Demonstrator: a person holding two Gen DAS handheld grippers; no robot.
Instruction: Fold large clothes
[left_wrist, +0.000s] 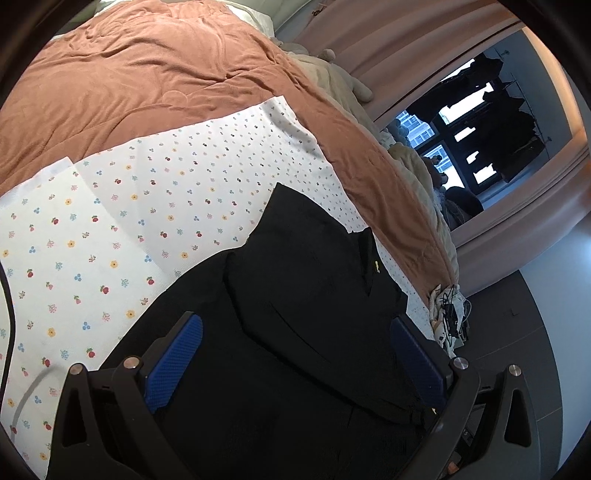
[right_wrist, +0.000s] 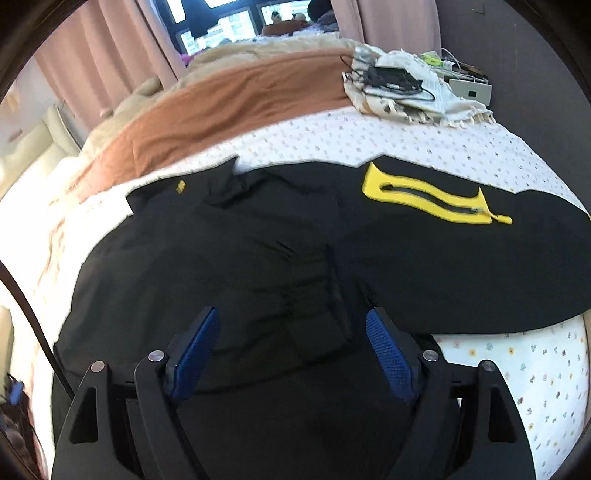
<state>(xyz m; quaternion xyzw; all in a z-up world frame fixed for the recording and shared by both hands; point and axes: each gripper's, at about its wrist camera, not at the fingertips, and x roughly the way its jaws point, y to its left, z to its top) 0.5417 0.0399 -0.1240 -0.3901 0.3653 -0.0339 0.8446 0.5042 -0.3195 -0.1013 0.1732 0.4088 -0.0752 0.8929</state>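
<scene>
Black jacket (right_wrist: 258, 240) flat on bed (right_wrist: 480, 155), limp and slick-looking; pinch hem or shoulder seam; left tool (left_wrist: 295, 354) and right tool (right_wrist: 291, 350) both wide, empty.

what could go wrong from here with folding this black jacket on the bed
1. Both the left gripper and right gripper are open over the black jacket, holding nothing; the folded layers could slide apart.
2. The yellow zipper pull sticks out and may snag a finger.
3. The pile of cables and chargers lies near the jacket's far edge, so a wide sweep could drag it.
</scene>
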